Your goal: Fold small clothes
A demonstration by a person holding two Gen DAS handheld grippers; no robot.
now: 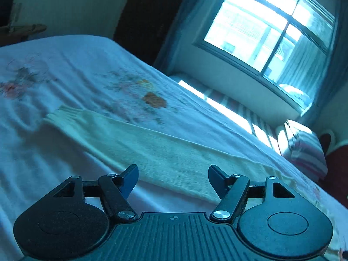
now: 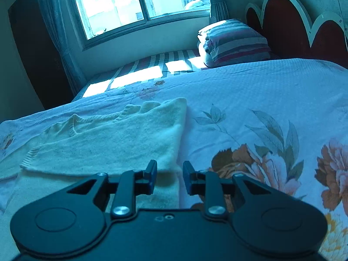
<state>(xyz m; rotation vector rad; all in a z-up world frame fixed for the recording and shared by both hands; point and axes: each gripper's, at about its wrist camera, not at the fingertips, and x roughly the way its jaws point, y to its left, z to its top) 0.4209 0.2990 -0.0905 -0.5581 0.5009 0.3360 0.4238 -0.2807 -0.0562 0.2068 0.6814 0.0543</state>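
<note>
A cream knitted sweater (image 1: 152, 148) lies flat on the floral bedspread (image 1: 76, 76). In the left wrist view it runs as a long strip from its ribbed cuff at the left toward the lower right. My left gripper (image 1: 173, 179) is open and empty, just above the sweater's near edge. In the right wrist view the sweater (image 2: 113, 143) lies partly folded, with its ribbed collar at the far side. My right gripper (image 2: 169, 177) is open with a narrow gap and empty, over the sweater's right edge.
The bedspread (image 2: 271, 100) covers most of the bed. A folded striped quilt (image 2: 235, 41) sits by the red headboard (image 2: 289, 28). A striped sheet (image 2: 152, 65) lies in sunlight under the window (image 2: 130, 4). A dark wardrobe (image 1: 148, 15) stands beyond the bed.
</note>
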